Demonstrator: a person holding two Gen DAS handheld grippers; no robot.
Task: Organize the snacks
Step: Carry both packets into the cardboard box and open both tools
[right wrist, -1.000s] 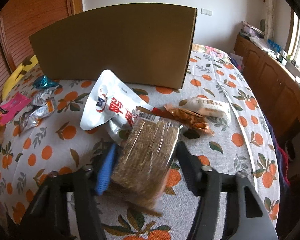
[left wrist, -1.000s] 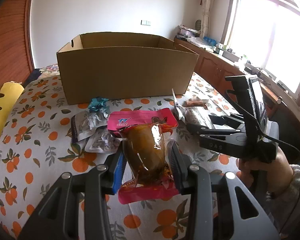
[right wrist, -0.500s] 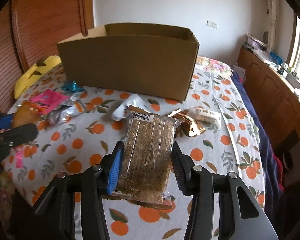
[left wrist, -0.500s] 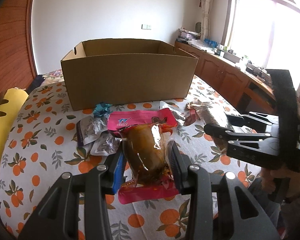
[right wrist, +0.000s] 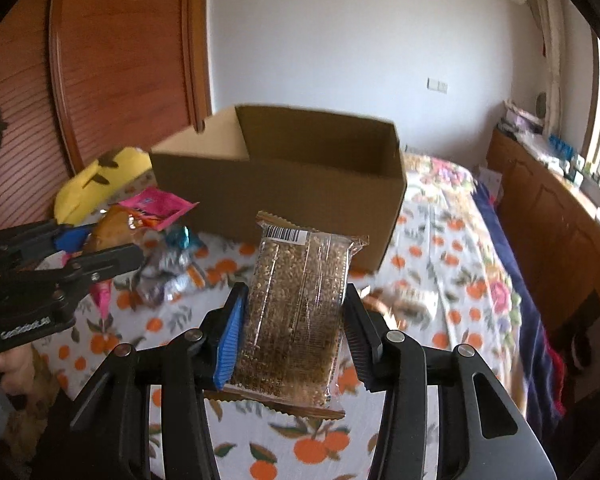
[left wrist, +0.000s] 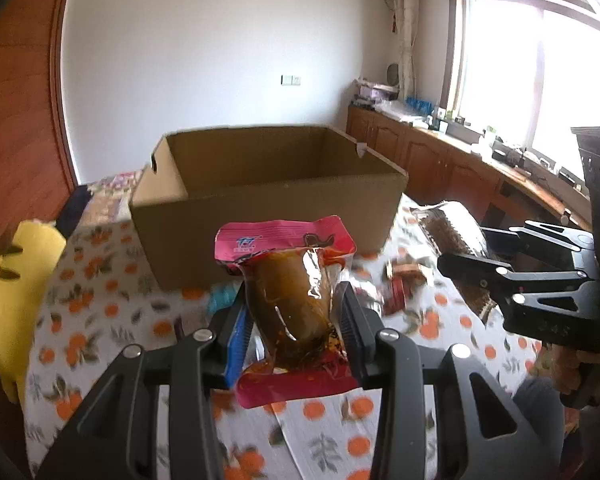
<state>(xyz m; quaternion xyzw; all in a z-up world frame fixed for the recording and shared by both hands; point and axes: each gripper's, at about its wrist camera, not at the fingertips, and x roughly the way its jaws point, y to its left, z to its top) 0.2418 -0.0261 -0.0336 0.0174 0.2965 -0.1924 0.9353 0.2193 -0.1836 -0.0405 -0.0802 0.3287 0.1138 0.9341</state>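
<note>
Our left gripper [left wrist: 294,320] has its jaws clamped on the pink pouch [left wrist: 288,300]; our right gripper [right wrist: 294,320] clamps the seed bar [right wrist: 296,312] before the cardboard box [right wrist: 300,176].

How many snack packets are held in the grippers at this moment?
2. The left gripper holds the pink pouch, and the right gripper holds the clear seed-bar pack. Both are raised before the cardboard box. More packets lie on the table, partly hidden.

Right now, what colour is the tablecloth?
White with oranges and green leaves, tablecloth; right wrist view shows it best.
</note>
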